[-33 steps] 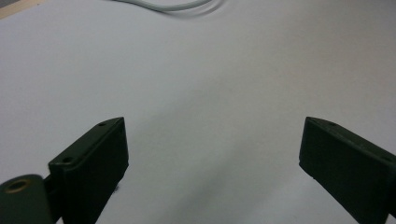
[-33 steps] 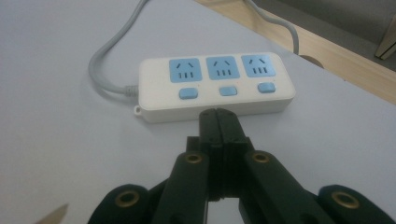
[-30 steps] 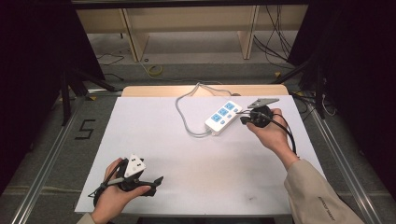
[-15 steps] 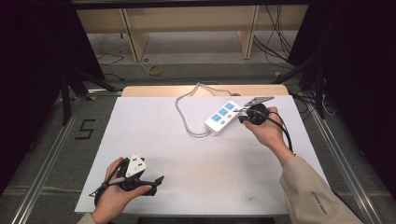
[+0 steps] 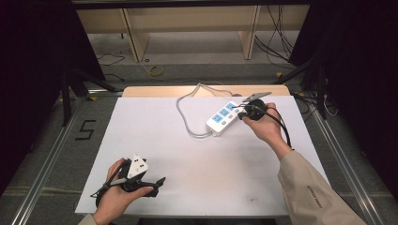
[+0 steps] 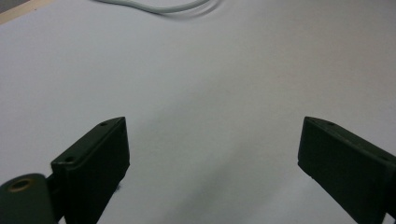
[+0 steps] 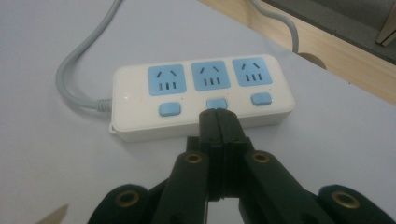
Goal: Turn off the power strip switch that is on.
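Right gripper view: the right gripper [image 7: 217,116] is closed tight, its tips at the power strip's [image 7: 201,95] middle button [image 7: 215,103]. The left gripper [image 6: 212,154] is wide open over the white table [image 6: 224,79], holding nothing.

You are working in a lab recording bay; a white-topped table [image 5: 197,154] sits between metal floor rails [image 5: 44,159], dark curtains [image 5: 33,56] close both sides, loose cables [image 5: 277,42] trail behind, and a taped "5" [image 5: 86,130] marks the floor.

My claw [image 7: 218,116] is pressed shut, its tips just below the middle blue button [image 7: 216,103] of the white power strip [image 7: 203,95]. The strip lies flat on the white bench [image 7: 56,163], its grey cord [image 7: 81,56] curving away.
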`<state>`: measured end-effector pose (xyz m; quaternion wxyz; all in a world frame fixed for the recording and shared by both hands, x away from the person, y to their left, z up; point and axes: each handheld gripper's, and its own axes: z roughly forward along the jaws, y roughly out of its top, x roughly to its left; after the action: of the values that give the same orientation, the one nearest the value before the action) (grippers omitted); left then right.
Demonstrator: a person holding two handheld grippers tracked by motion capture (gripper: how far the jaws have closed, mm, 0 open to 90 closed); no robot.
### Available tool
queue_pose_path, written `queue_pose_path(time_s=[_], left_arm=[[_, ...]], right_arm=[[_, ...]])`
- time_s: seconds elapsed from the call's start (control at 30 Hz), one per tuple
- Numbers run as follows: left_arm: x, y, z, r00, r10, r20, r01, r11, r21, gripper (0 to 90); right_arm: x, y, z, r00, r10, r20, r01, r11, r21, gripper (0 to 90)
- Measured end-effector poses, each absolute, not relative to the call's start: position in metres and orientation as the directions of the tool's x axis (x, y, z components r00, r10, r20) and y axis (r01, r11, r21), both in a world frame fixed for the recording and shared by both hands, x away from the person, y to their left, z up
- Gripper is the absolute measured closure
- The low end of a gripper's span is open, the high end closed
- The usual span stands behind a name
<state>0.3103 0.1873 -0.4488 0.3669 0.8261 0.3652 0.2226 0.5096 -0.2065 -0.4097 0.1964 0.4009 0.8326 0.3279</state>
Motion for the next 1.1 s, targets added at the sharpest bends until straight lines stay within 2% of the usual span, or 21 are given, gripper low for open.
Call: queue_pose_path(time_s=[1.1], left_arm=[[0.31,0.187,-0.449,0.638,0.764,0.094,0.442,-0.463,0.768,9.1]], right_arm=[[0.536,-0.197,-0.427,-0.579,0.814,-0.045,0.58,0.45,0.678,90.0]])
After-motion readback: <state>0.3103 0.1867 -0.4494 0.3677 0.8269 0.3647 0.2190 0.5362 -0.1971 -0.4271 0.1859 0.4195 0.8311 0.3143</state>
